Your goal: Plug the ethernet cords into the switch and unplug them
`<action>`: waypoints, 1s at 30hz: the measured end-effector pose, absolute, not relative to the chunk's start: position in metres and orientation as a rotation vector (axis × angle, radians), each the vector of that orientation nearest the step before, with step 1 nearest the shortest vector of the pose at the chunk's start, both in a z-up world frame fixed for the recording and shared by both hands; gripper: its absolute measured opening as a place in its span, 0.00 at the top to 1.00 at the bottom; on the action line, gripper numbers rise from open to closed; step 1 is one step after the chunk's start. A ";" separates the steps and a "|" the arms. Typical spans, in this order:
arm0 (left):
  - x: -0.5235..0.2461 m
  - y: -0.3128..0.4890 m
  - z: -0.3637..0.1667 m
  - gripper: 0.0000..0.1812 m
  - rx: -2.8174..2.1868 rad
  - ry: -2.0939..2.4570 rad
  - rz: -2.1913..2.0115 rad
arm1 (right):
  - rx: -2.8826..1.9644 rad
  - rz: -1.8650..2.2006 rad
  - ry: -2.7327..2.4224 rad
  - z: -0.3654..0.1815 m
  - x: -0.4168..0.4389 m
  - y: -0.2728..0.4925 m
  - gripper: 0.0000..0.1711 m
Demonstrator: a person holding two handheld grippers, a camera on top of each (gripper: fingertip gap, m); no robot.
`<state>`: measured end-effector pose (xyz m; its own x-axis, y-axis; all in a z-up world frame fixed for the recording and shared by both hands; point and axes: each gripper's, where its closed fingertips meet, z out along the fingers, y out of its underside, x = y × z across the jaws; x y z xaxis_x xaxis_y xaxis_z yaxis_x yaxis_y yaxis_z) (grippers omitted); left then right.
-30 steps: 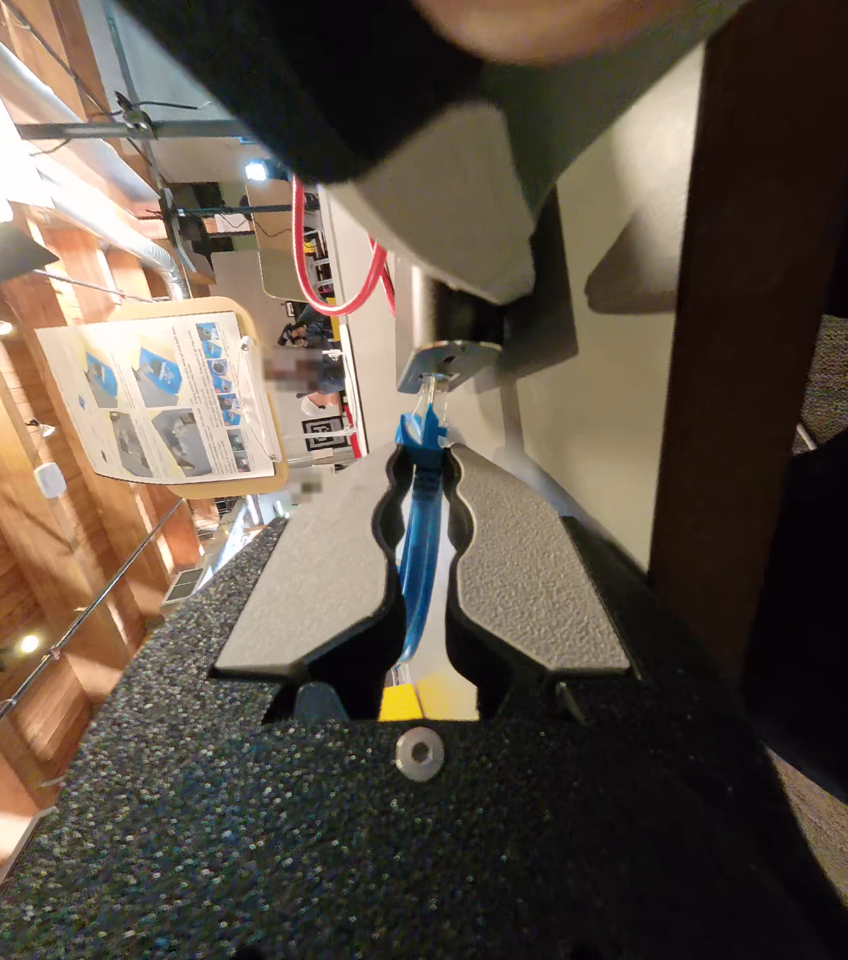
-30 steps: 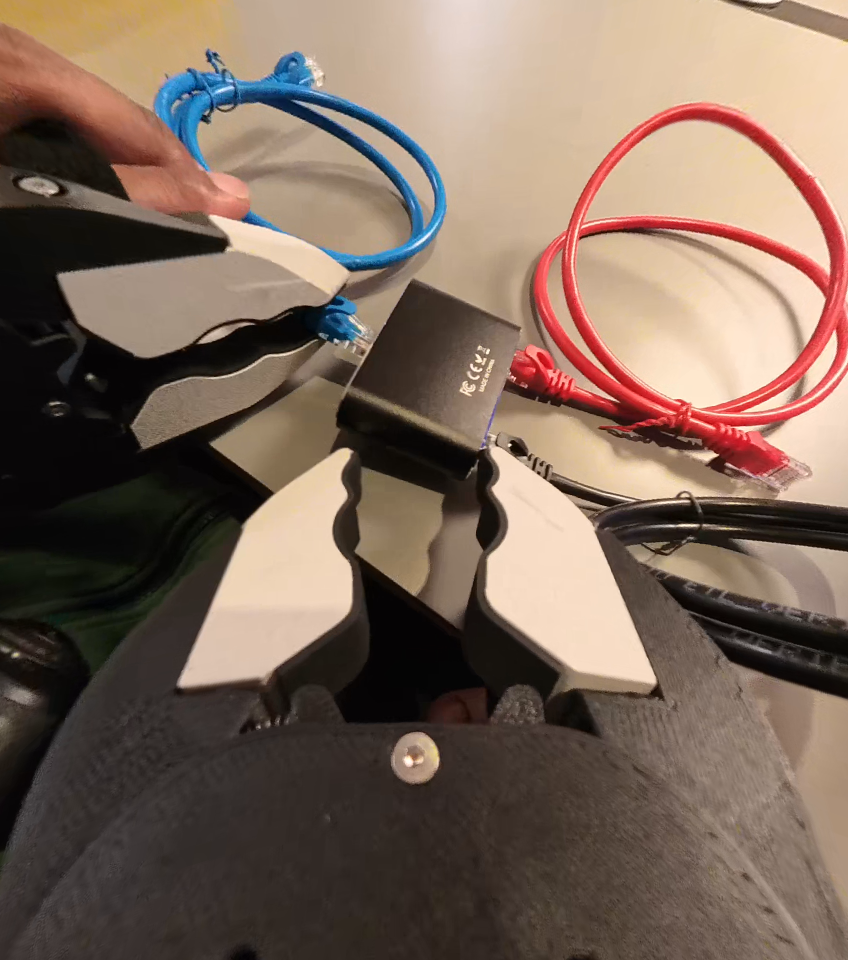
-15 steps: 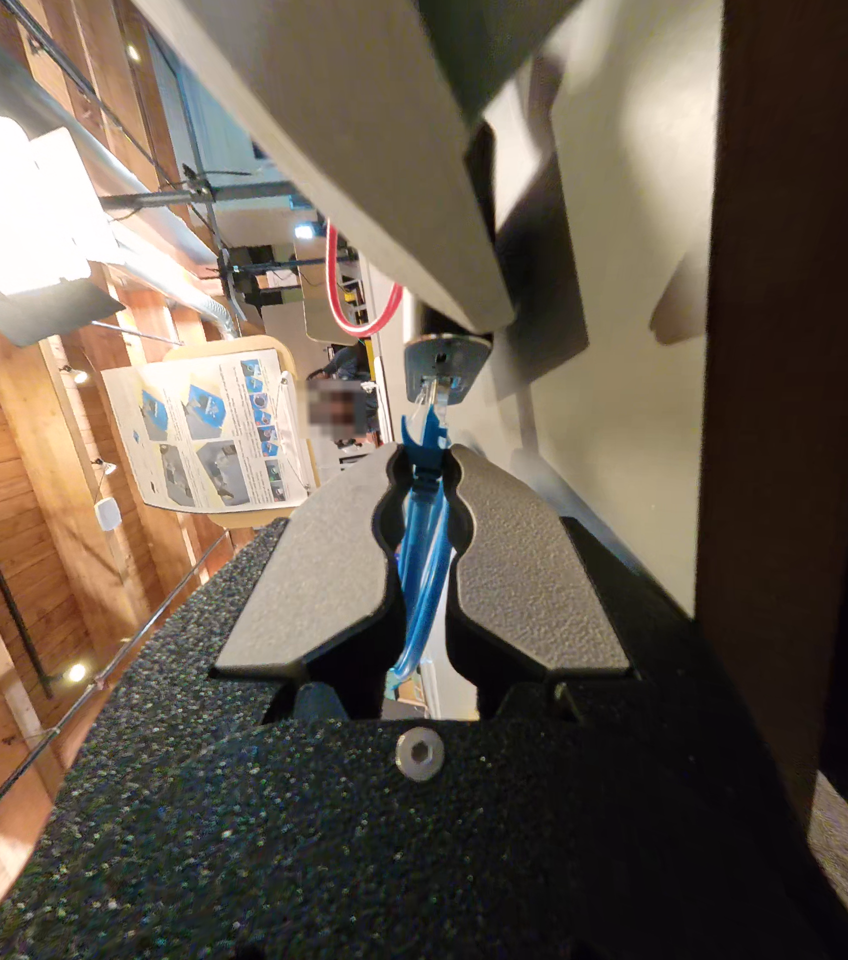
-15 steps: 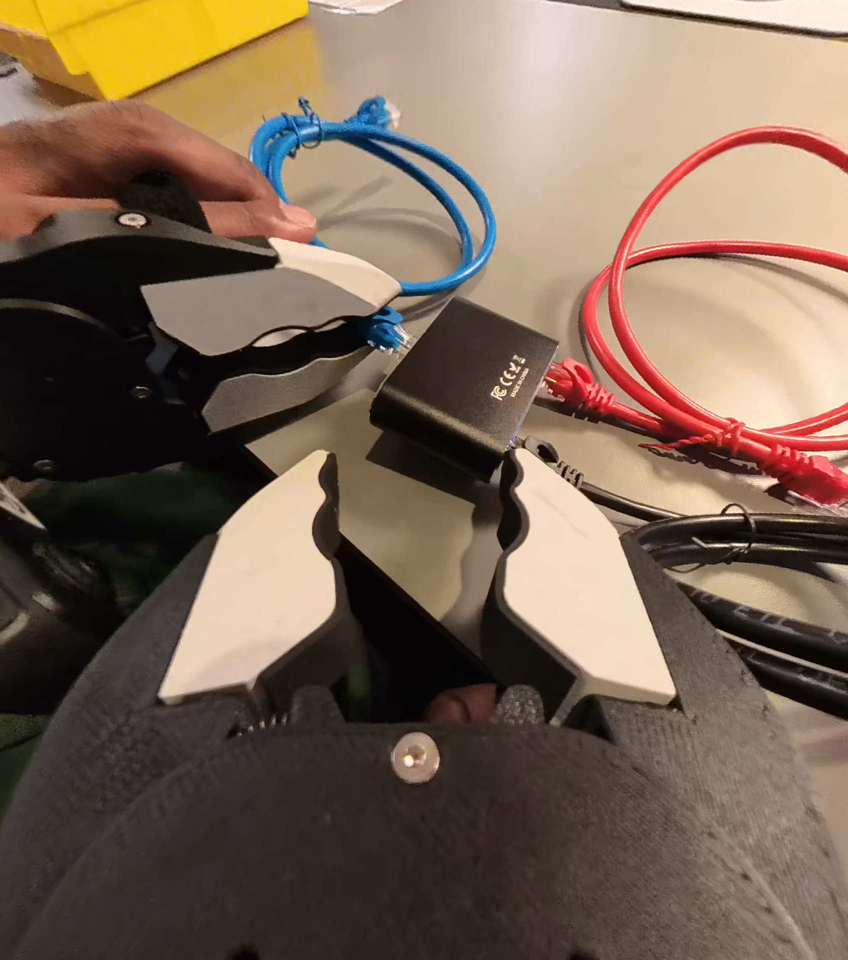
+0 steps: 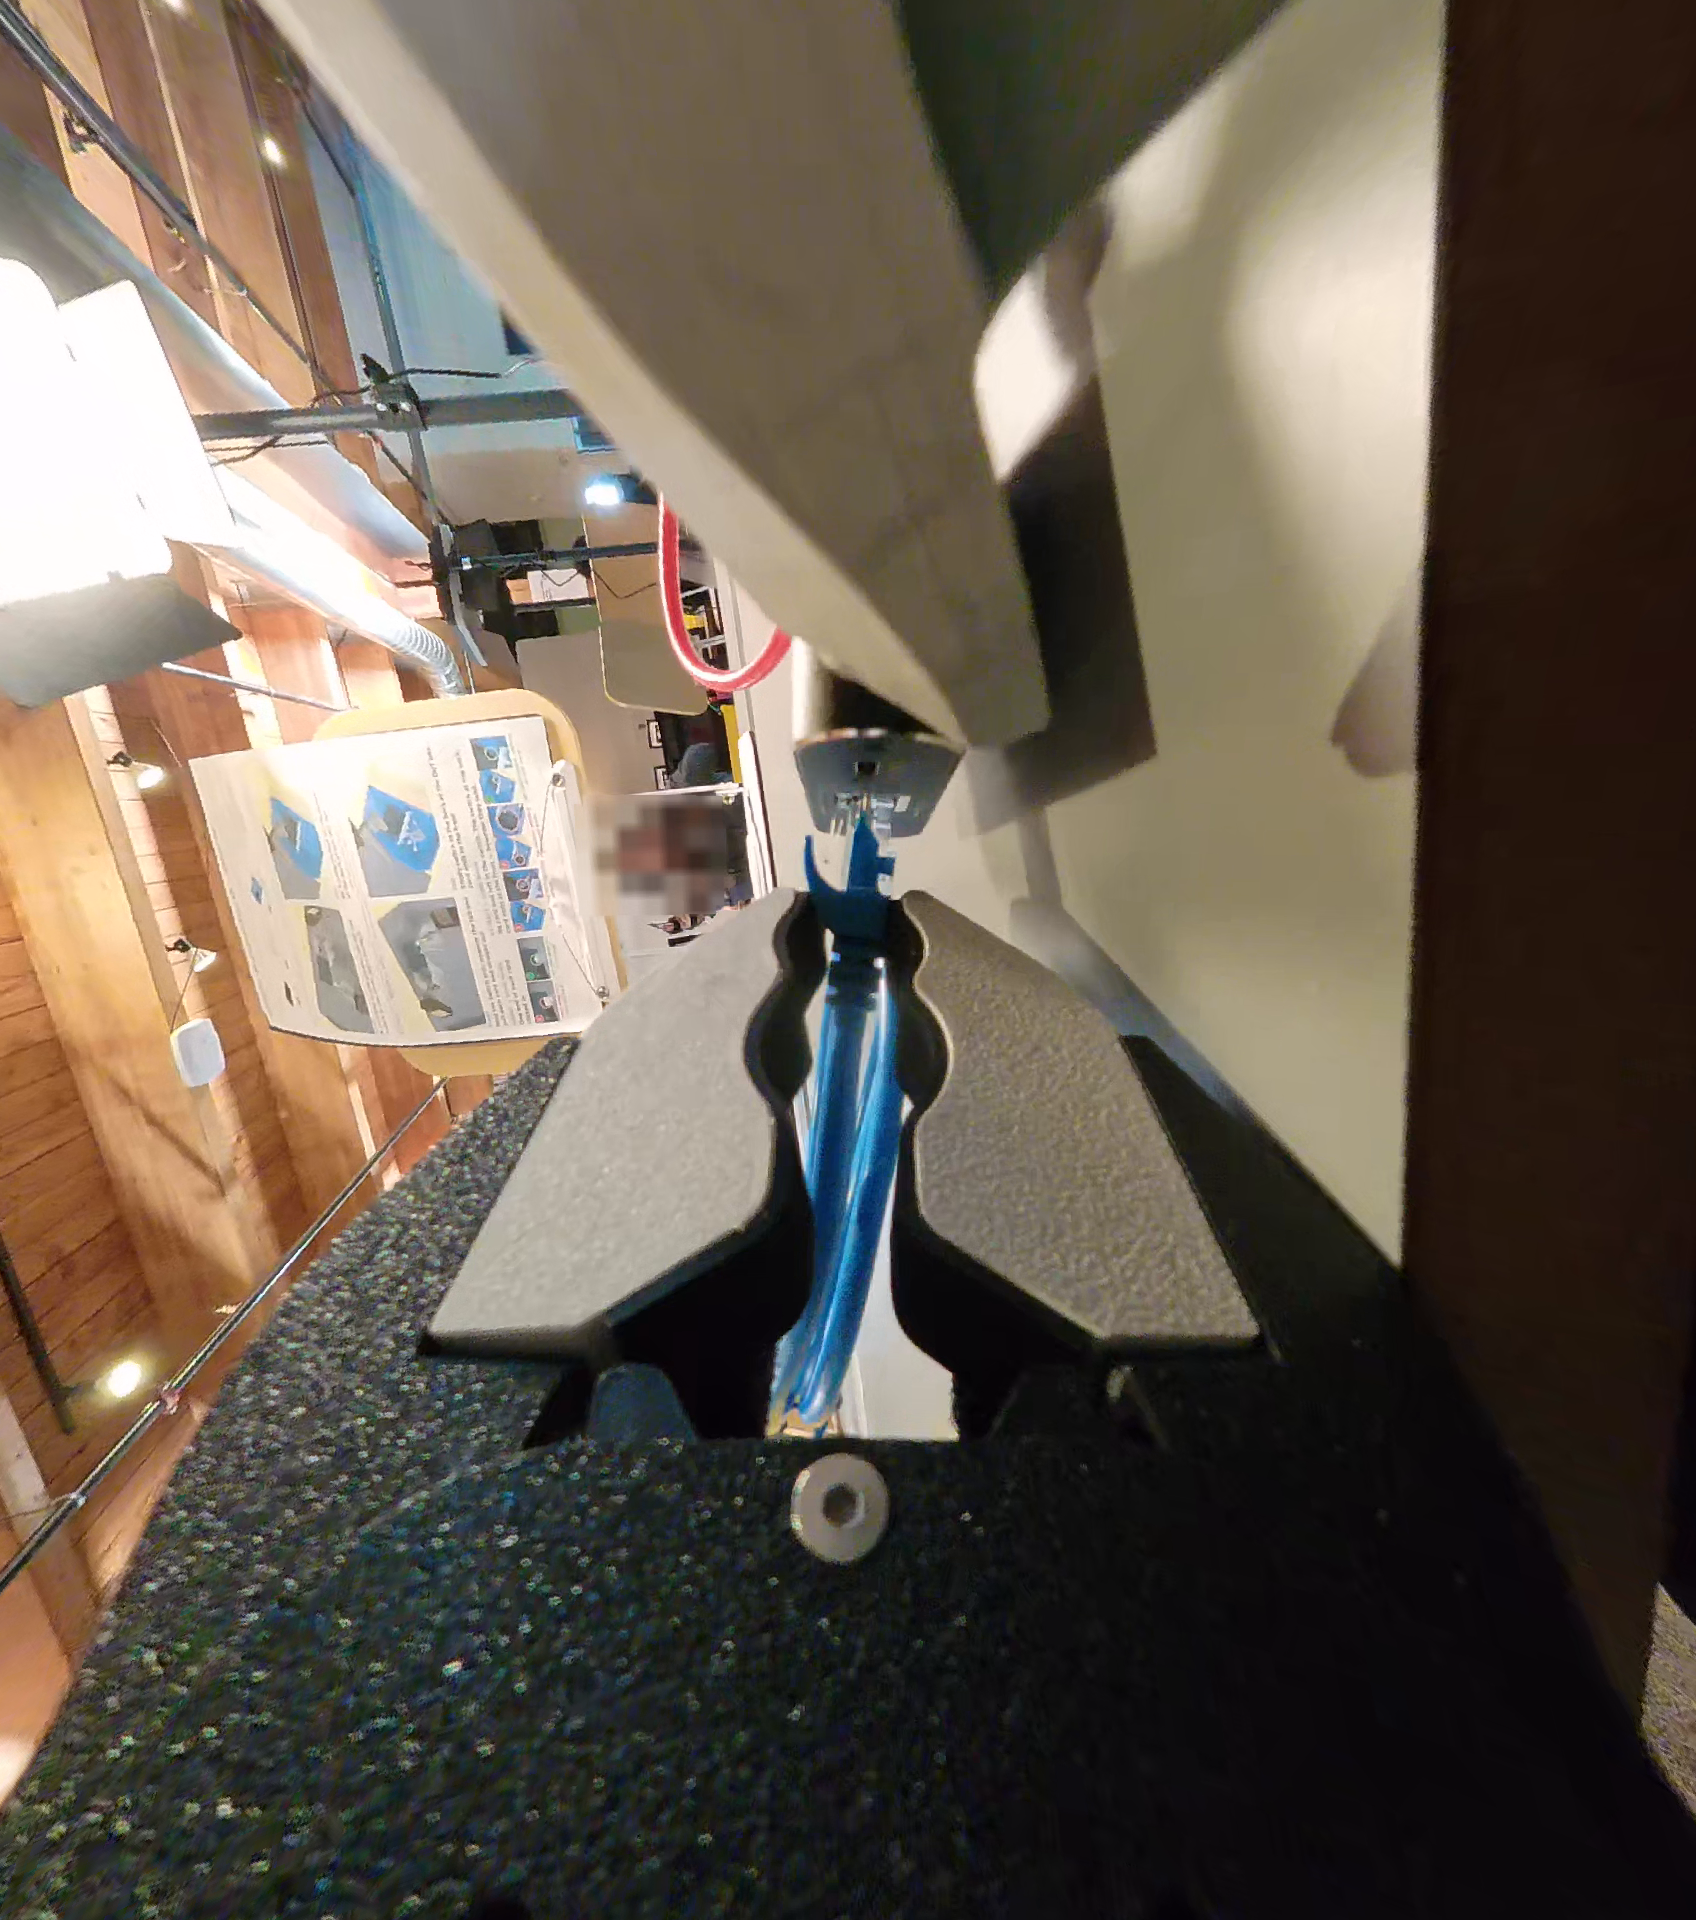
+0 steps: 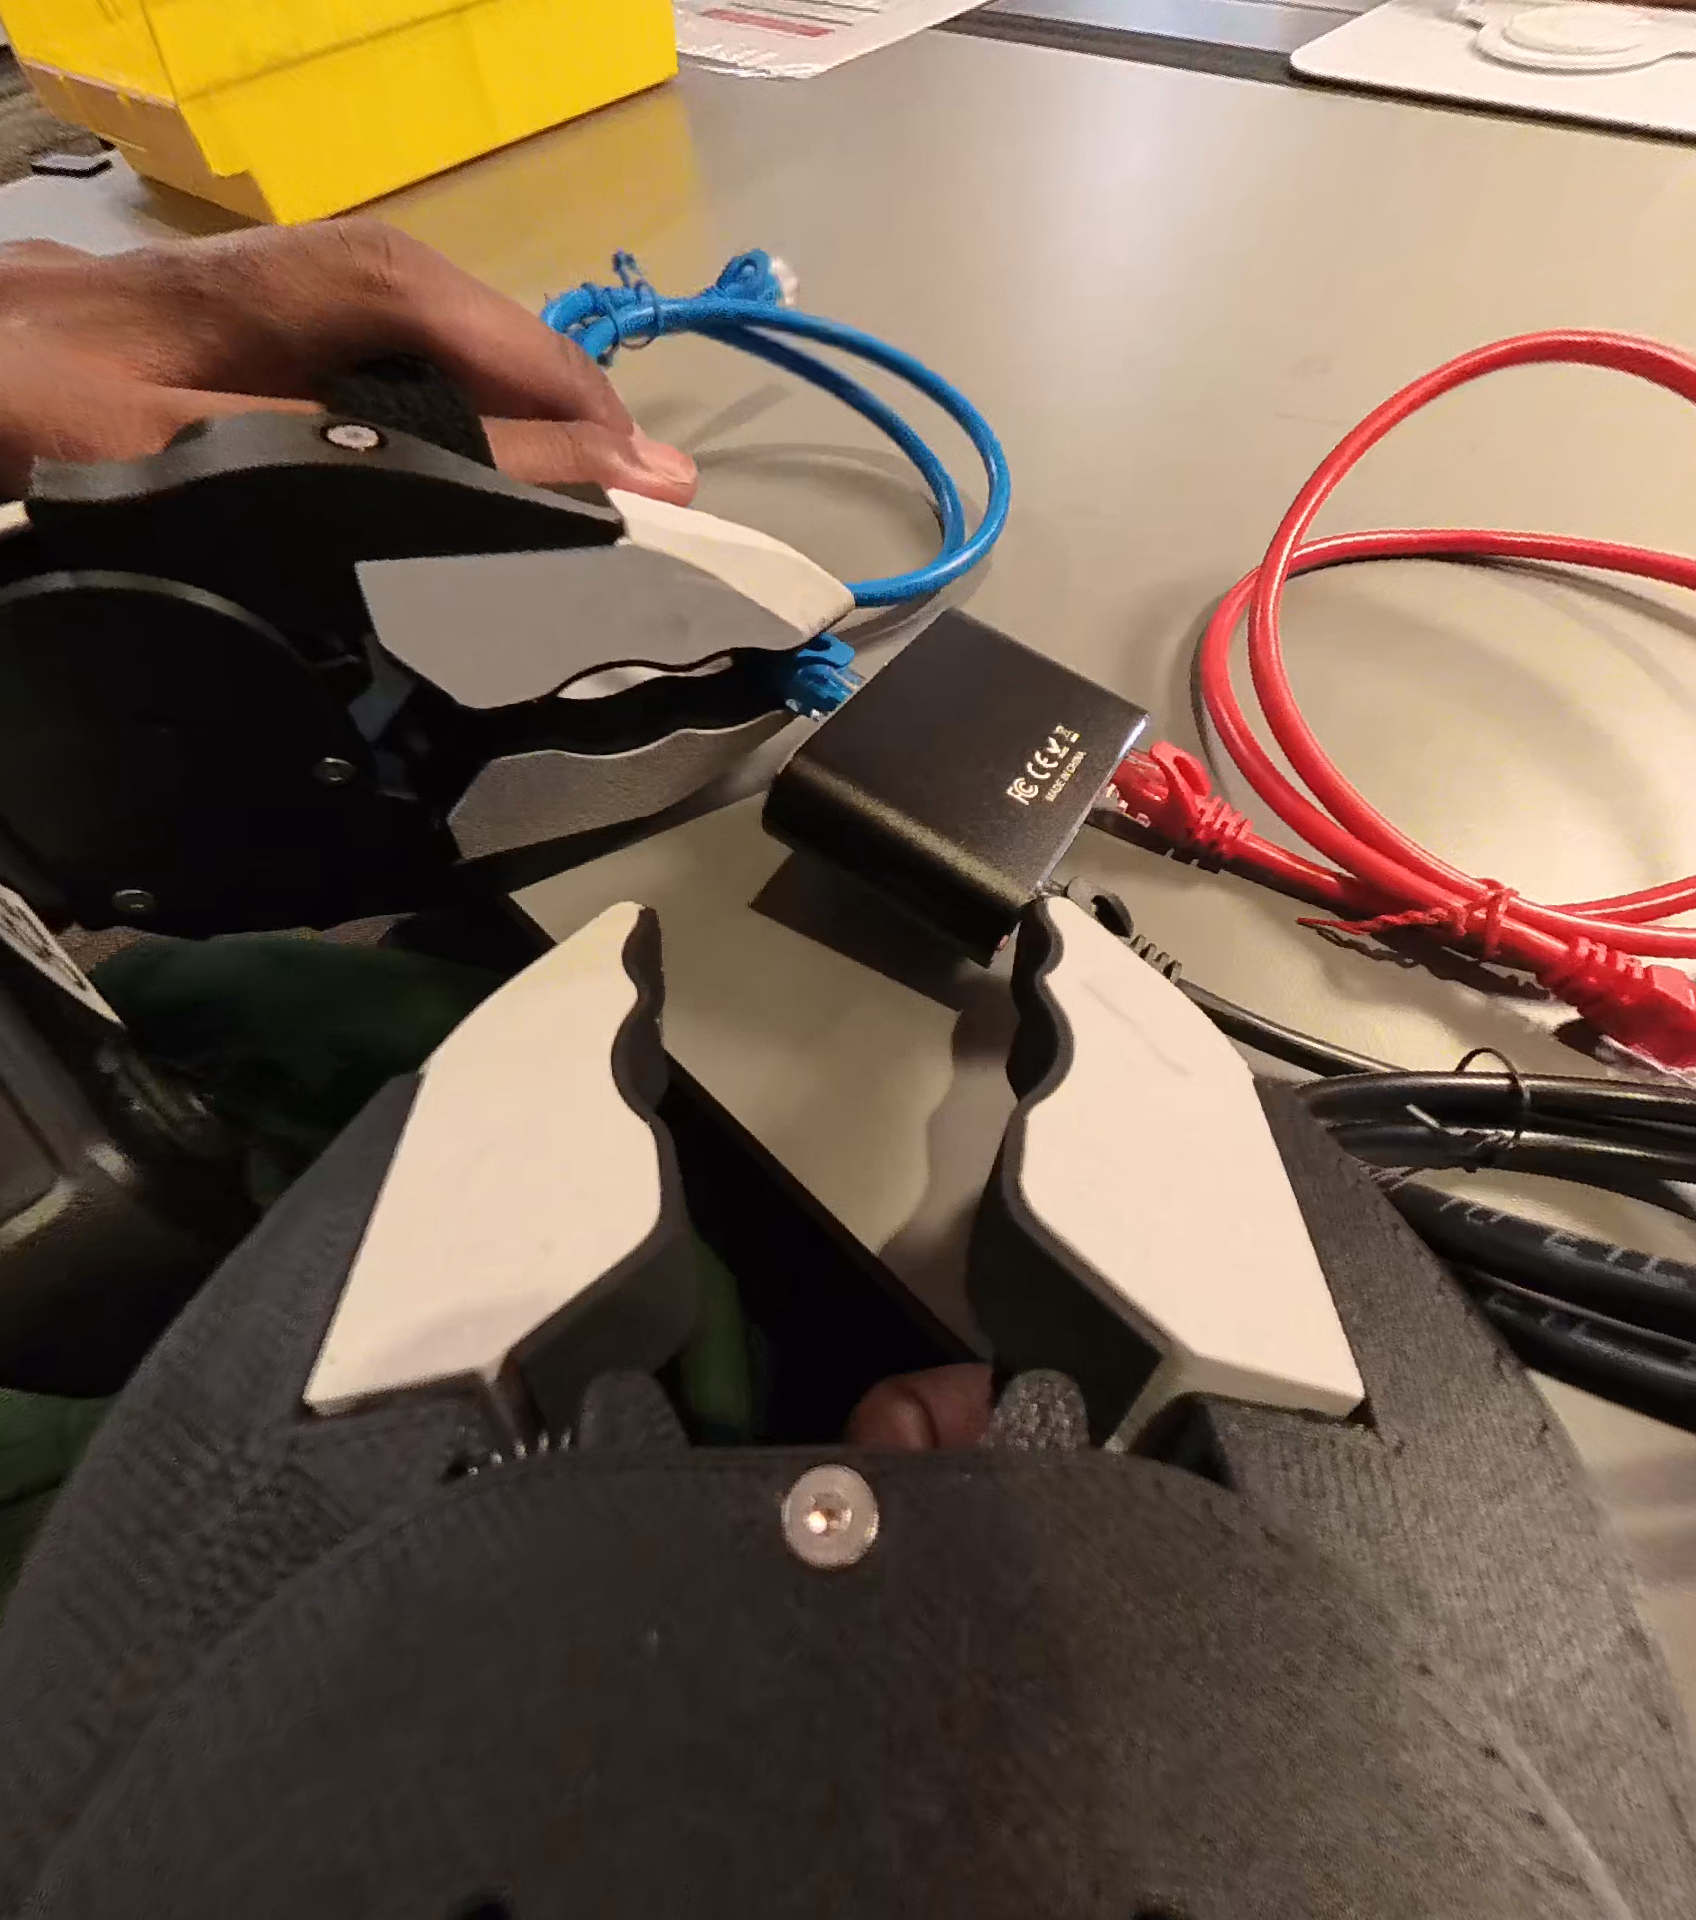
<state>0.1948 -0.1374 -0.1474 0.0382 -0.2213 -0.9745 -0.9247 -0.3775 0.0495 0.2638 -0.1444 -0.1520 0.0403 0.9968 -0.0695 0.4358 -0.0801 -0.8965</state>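
On the tabletop, your left gripper pinched the blue plug to line it up with the switch, while your right gripper sat open and empty just beside it.

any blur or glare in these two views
Left wrist view: ceiling light blown out, the near right gripper soft and smeared, blue cord streaked. Right wrist view: evenly lit, switch sharp, soft shadows under the red cord, edges bowed by the wide lens.

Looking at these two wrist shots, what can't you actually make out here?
- Switch port face: turned away in the right wrist view; in the left wrist view the right gripper's finger covers most of it.
- Blue plug seating: too small to judge.
- Black cables: cut off by the right edge.
- Red cord: loop runs off frame.
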 end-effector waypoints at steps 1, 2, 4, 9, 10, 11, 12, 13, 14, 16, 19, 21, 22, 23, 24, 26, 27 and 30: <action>0.195 -0.138 -0.147 0.94 -1.668 1.170 1.381 | -1.602 0.998 -1.482 -0.152 0.263 -0.145 0.61; 0.195 -0.138 -0.147 0.94 -1.666 1.170 1.376 | -1.598 0.995 -1.486 -0.152 0.263 -0.145 0.61; 0.196 -0.140 -0.146 0.93 -1.655 1.170 1.362 | -1.585 0.984 -1.495 -0.153 0.262 -0.146 0.60; 0.196 -0.142 -0.142 0.94 -1.634 1.151 1.343 | -1.564 1.010 -1.501 -0.151 0.262 -0.148 0.61; 0.195 -0.142 -0.142 0.94 -1.635 1.148 1.346 | -1.560 1.011 -1.506 -0.151 0.262 -0.149 0.61; 0.194 -0.143 -0.142 0.94 -1.636 1.145 1.345 | -1.557 1.014 -1.510 -0.151 0.261 -0.150 0.60; 0.193 -0.143 -0.143 0.94 -1.639 1.142 1.335 | -1.556 1.015 -1.512 -0.151 0.261 -0.151 0.61; 0.193 -0.144 -0.143 0.94 -1.638 1.140 1.323 | -1.556 1.017 -1.511 -0.151 0.260 -0.152 0.61; 0.193 -0.144 -0.144 0.94 -1.630 1.139 1.312 | -1.555 1.024 -1.510 -0.151 0.260 -0.152 0.61; 0.194 -0.146 -0.145 0.94 -1.619 1.139 1.277 | -1.557 1.043 -1.503 -0.150 0.260 -0.152 0.62; 0.195 -0.148 -0.146 0.94 -1.603 1.162 1.250 | -1.556 1.039 -1.503 -0.150 0.259 -0.152 0.62; 0.197 -0.149 -0.148 0.93 -1.606 1.191 1.217 | -1.556 1.032 -1.499 -0.150 0.259 -0.151 0.62; 0.198 -0.149 -0.148 0.94 -1.610 1.200 1.197 | -1.555 1.031 -1.496 -0.149 0.258 -0.150 0.62; 0.199 -0.150 -0.149 0.94 -1.615 1.206 1.180 | -1.553 1.032 -1.489 -0.149 0.258 -0.150 0.62; 0.199 -0.149 -0.149 0.94 -1.625 1.202 1.170 | -1.553 1.032 -1.483 -0.148 0.258 -0.149 0.62; 0.198 -0.149 -0.150 0.93 -1.634 1.196 1.173 | -1.550 1.024 -1.482 -0.149 0.257 -0.148 0.62; 0.197 -0.149 -0.150 0.93 -1.638 1.186 1.171 | -1.548 1.020 -1.485 -0.149 0.257 -0.149 0.62; 0.195 -0.149 -0.149 0.93 -1.644 1.151 1.149 | -1.536 0.988 -1.500 -0.151 0.257 -0.149 0.64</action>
<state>0.1954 -0.1486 -0.1486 0.1714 -0.2265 -0.9588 -0.9591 -0.2609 -0.1098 0.2569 -0.1489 -0.1511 0.0109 0.9997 -0.0198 0.4132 -0.0225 -0.9103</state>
